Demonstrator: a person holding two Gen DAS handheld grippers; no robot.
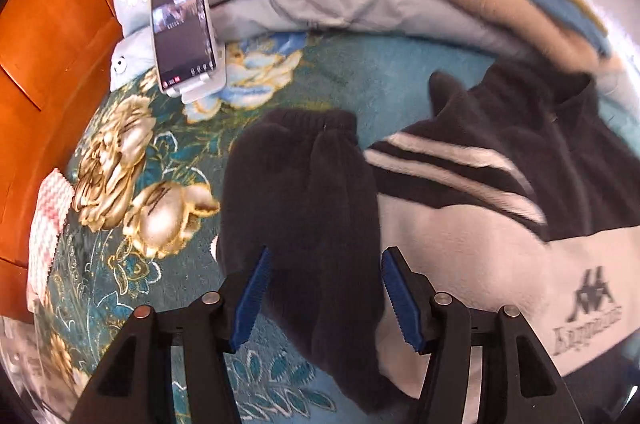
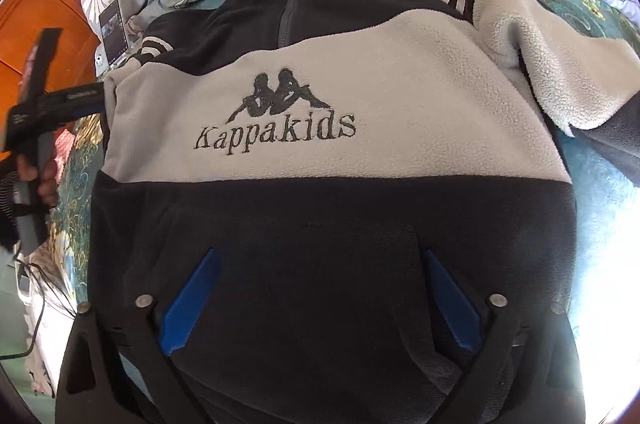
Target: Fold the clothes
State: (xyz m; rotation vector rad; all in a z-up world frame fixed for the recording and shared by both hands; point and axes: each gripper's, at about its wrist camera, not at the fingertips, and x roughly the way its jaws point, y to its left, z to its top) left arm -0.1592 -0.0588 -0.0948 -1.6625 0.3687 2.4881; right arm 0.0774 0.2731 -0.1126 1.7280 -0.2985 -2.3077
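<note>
I've got the Kappa Kids fleece pullover [image 2: 332,128] front-up on the bed [image 1: 132,184], left claw [image 1: 324,300] wide over its dark sleeve [image 1: 304,192], right claw [image 2: 320,300] wide over the hem; sleeve fold-in looks next.

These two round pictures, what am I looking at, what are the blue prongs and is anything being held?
Each picture comes from a camera on a hand-held gripper, looking along its two blue fingers. The left gripper hangs open over a dark sleeve. The right gripper hangs open over the lower front of a grey and black fleece sweater. Neither holds anything. The sweater lies face up on a flowered bedspread. A phone leans against the bedding behind.
</note>
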